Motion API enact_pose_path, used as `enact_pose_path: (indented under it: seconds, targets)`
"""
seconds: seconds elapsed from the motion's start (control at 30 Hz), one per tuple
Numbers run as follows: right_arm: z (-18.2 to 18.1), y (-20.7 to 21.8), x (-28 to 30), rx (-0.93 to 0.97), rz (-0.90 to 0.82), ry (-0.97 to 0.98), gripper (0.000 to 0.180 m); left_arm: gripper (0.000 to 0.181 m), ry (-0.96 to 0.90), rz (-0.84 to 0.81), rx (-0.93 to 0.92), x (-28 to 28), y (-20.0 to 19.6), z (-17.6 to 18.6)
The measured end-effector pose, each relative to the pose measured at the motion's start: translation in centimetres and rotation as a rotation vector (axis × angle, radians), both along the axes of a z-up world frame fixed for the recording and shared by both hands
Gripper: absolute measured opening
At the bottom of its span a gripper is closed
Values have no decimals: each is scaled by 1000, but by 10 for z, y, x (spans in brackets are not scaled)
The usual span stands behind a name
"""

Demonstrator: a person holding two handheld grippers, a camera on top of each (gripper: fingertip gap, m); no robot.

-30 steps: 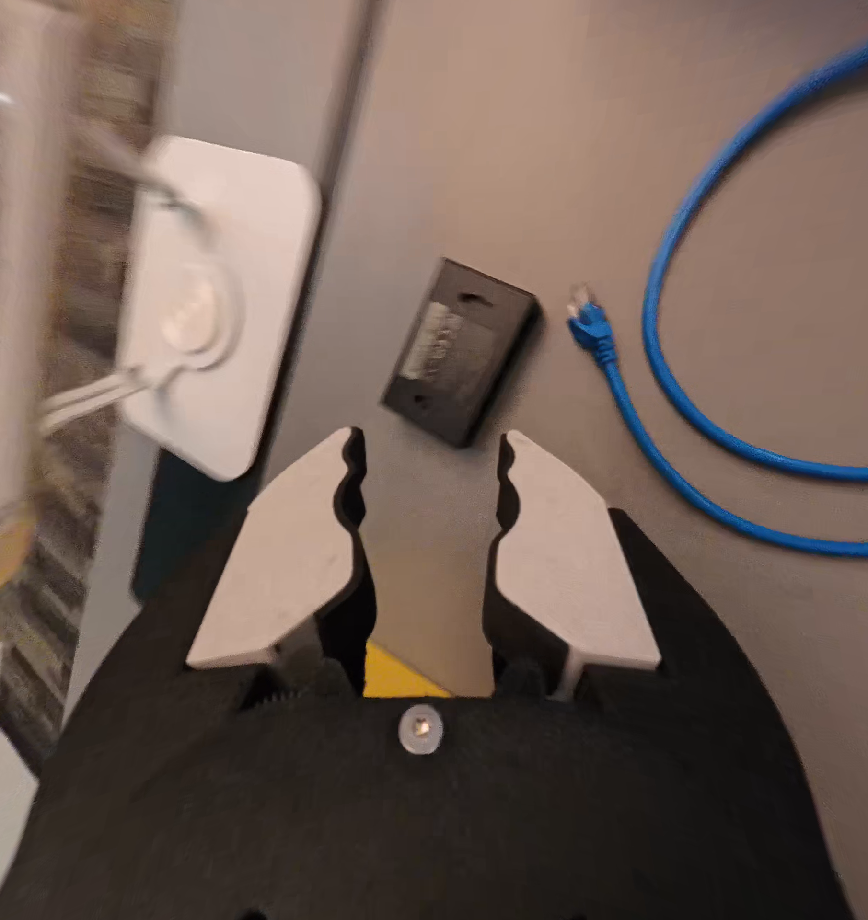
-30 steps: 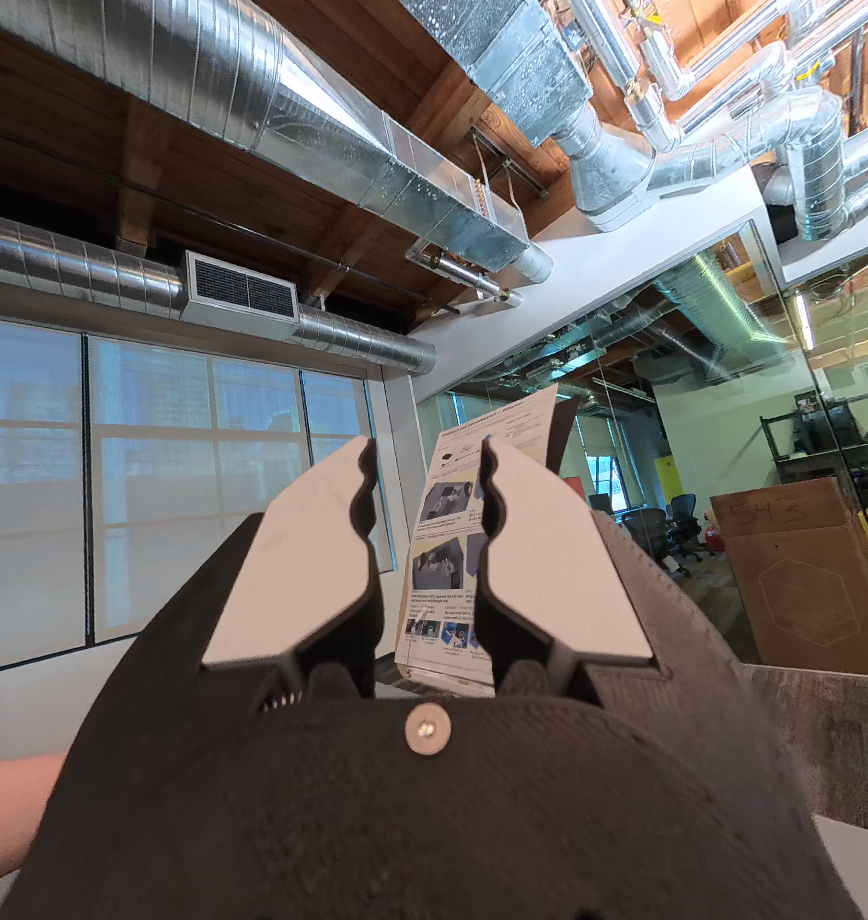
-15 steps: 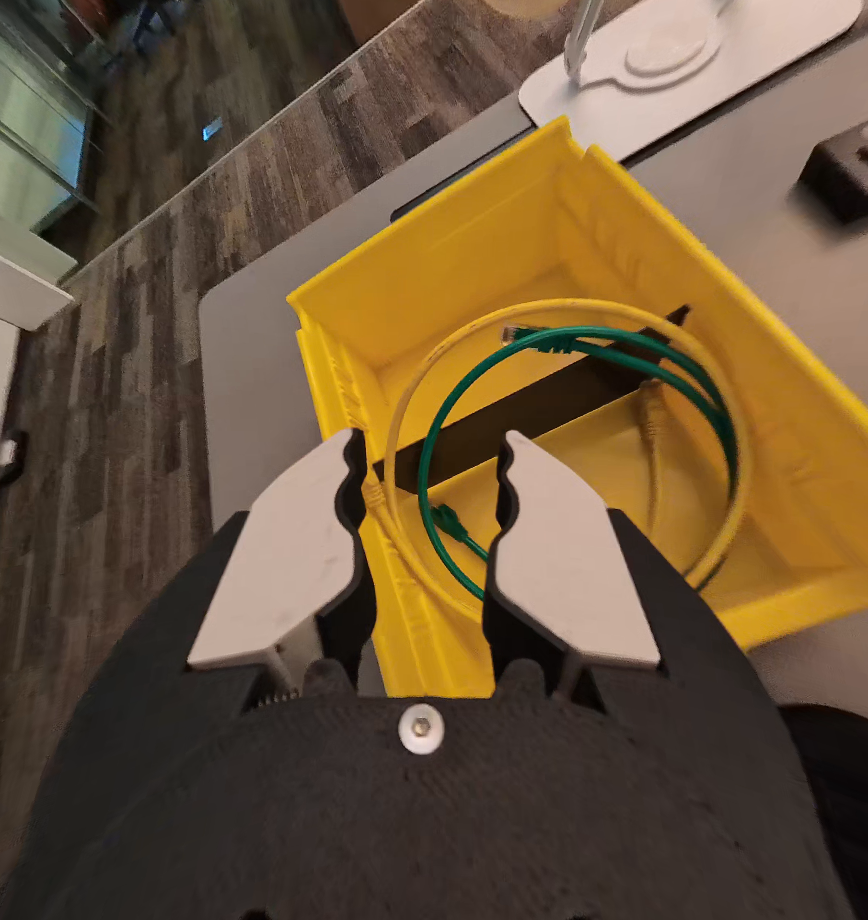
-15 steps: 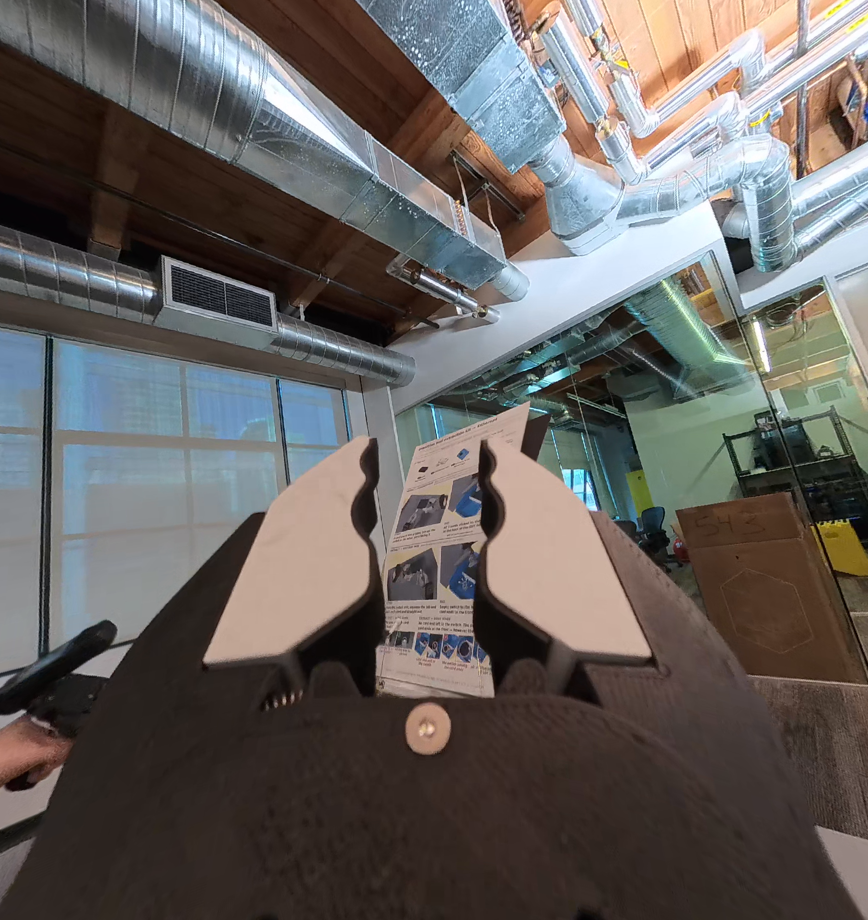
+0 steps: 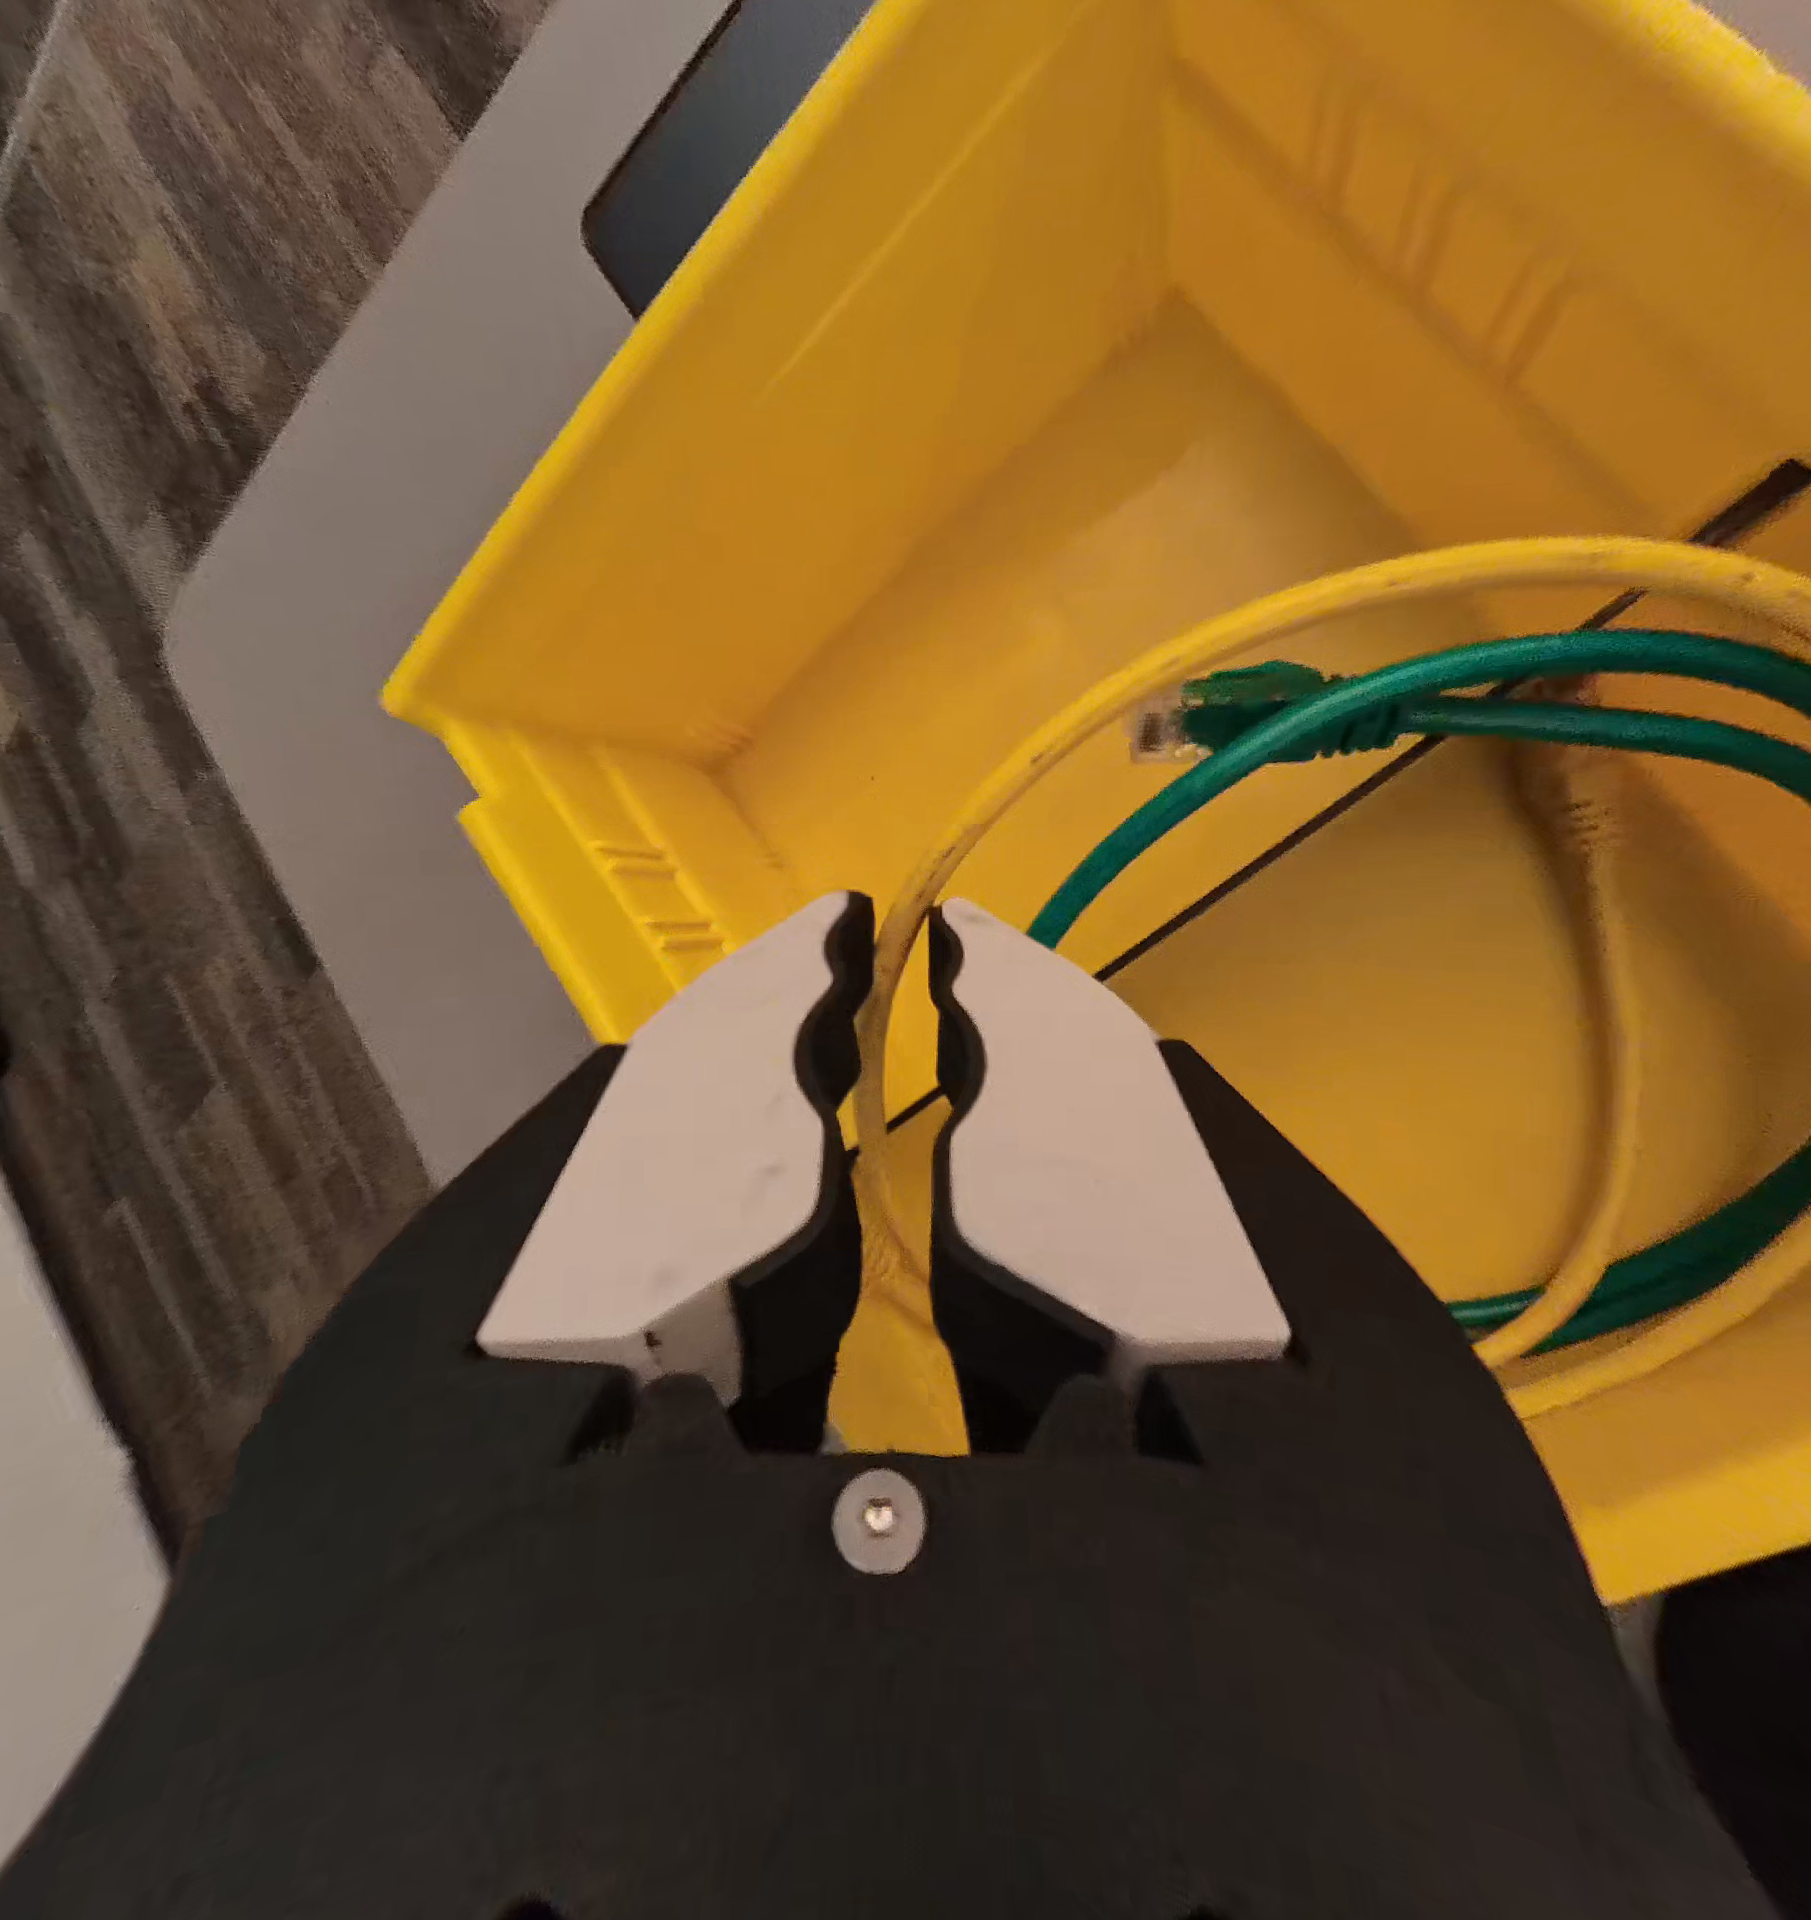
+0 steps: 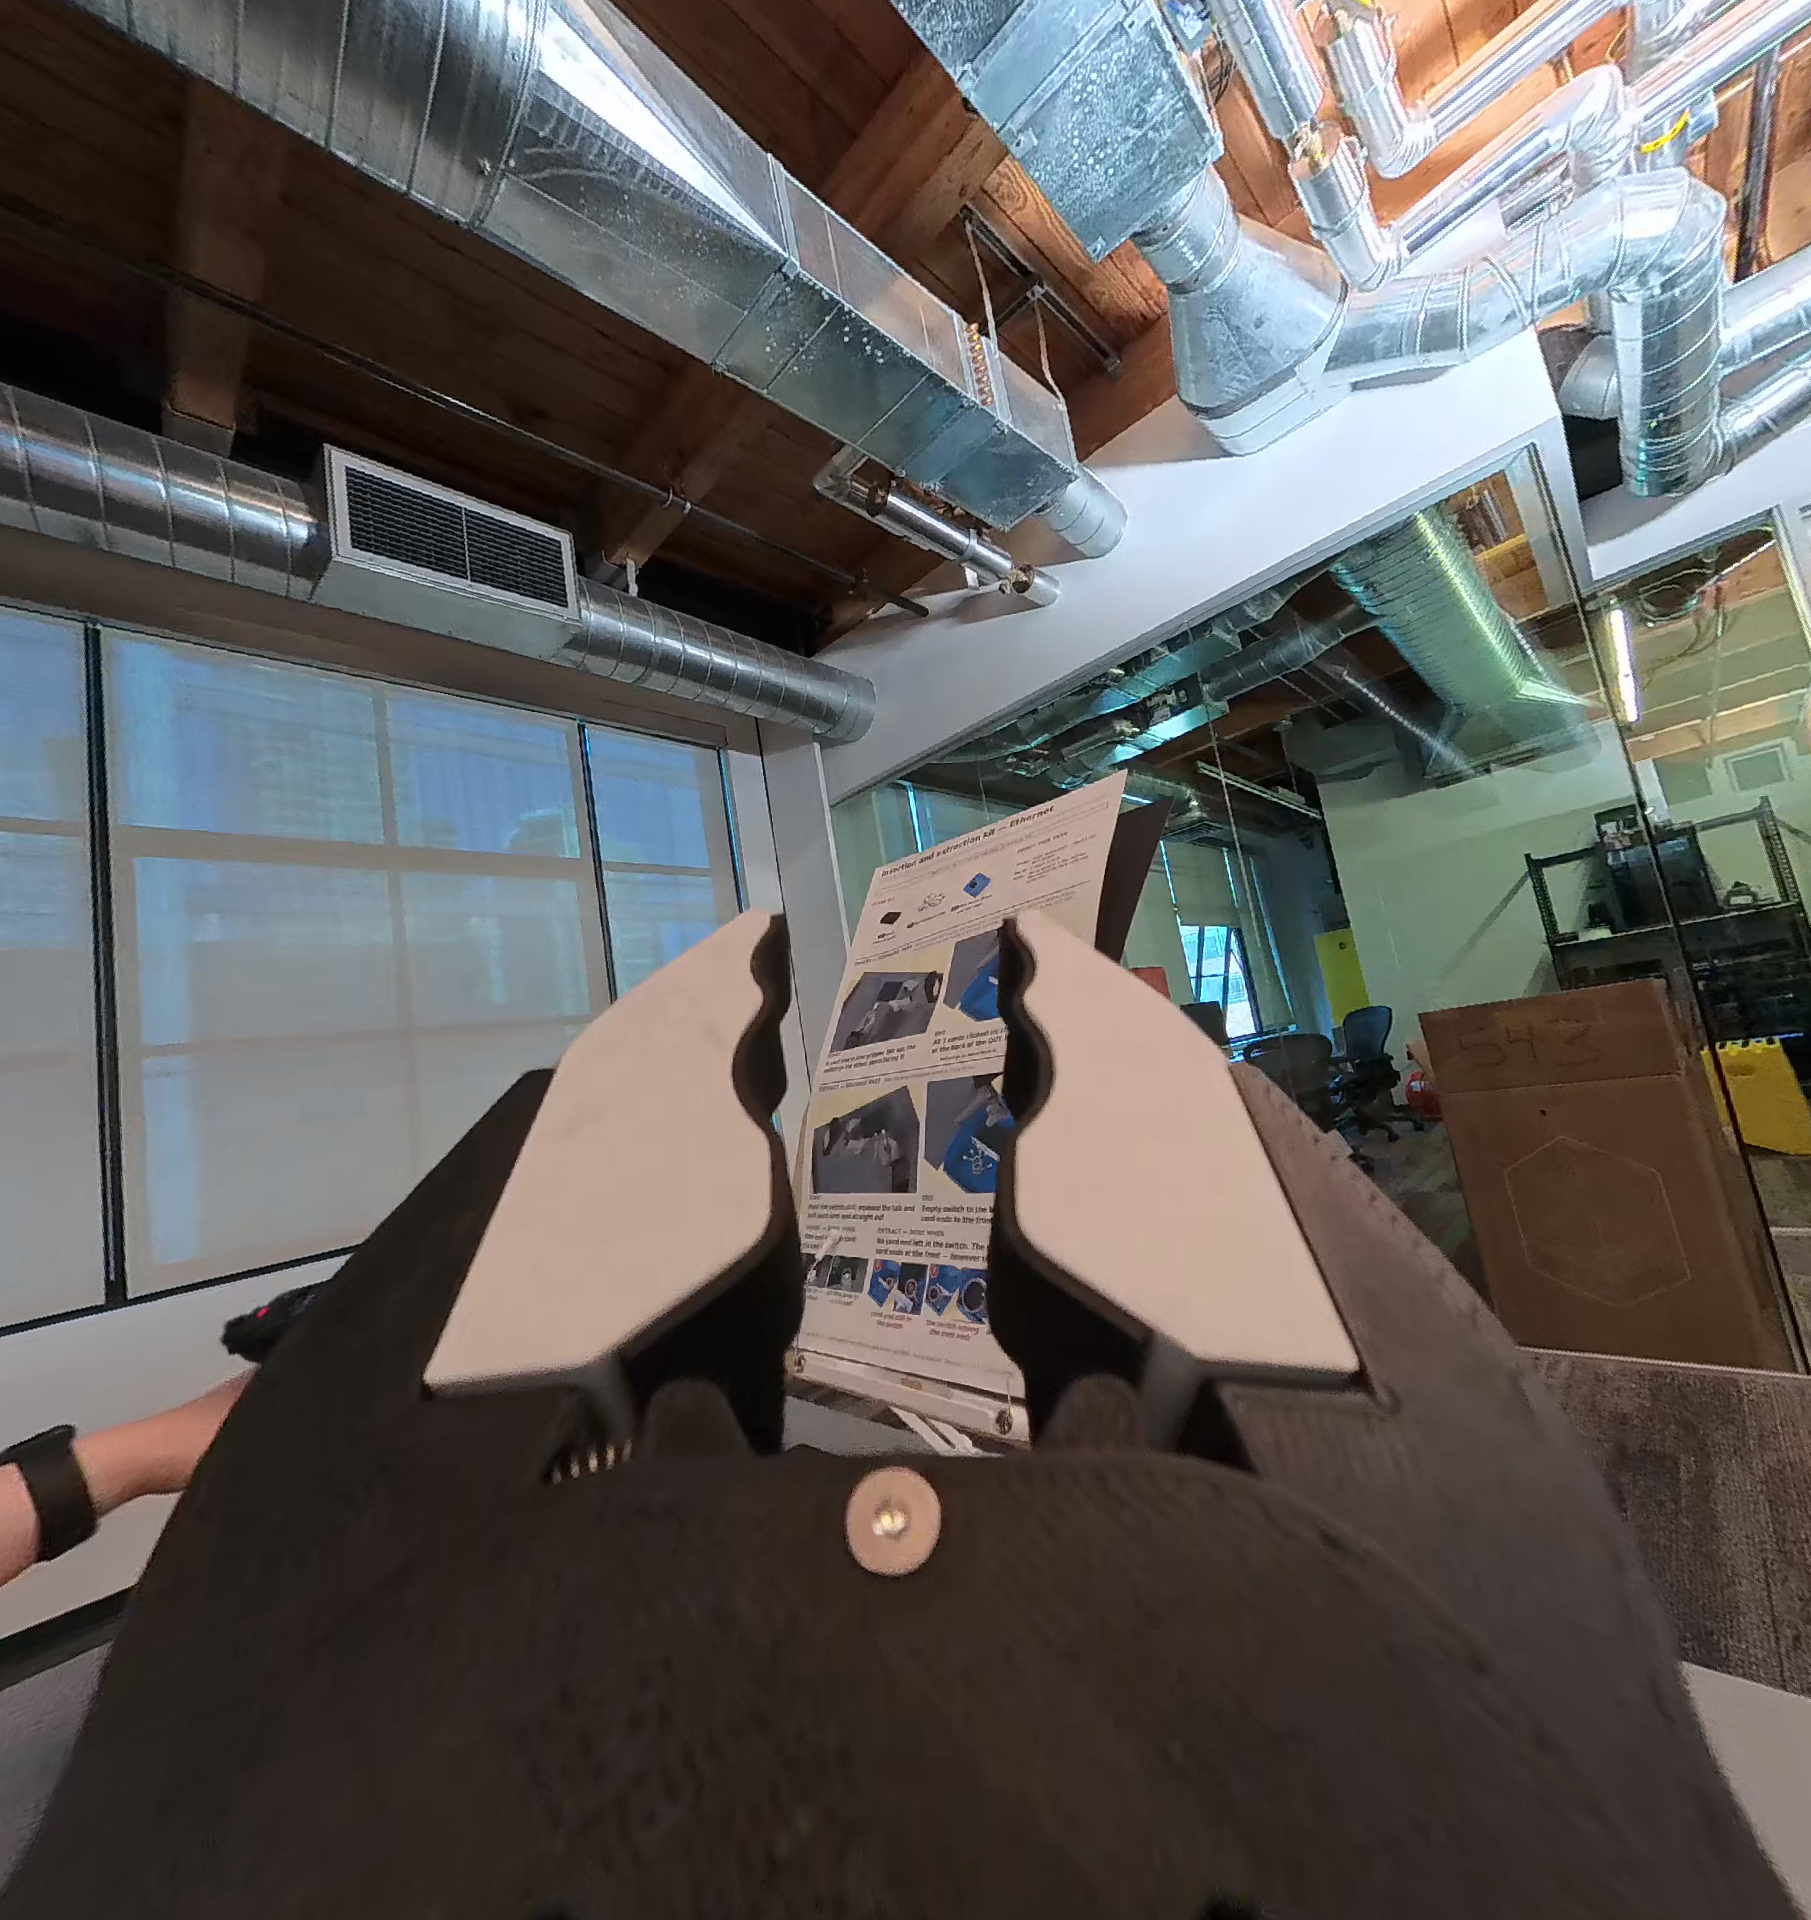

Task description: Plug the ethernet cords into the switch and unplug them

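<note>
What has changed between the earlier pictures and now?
The left gripper swung from the black box and blue cord to the yellow bin, came down into it and closed around the yellow cord. The green cord stayed in the bin. The right gripper stayed open, pointing upward.

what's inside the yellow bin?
Yellow bin holds a yellow cord, a green cord and a dark divider strip. The left gripper covers the near corner.

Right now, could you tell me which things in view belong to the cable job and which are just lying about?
Job: yellow cord between the left gripper jaws; green cord; yellow bin.

Lying about: instruction sheet; cardboard box.
</note>
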State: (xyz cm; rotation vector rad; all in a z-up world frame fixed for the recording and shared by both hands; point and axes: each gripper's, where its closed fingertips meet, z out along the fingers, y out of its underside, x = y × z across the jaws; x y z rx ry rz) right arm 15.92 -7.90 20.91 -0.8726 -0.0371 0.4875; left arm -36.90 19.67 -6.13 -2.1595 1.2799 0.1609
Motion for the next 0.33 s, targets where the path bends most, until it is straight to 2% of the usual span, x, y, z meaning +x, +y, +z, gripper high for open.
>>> enact_pose_path:
  seconds: [0.13,0.33]
  targets:
    - [-1,1,2,0,1,6,38,7,84,18,189,-10,-13,39]
    - [-2,2,8,-2,-3,24,38,6,108,41,418,-20,-59,141]
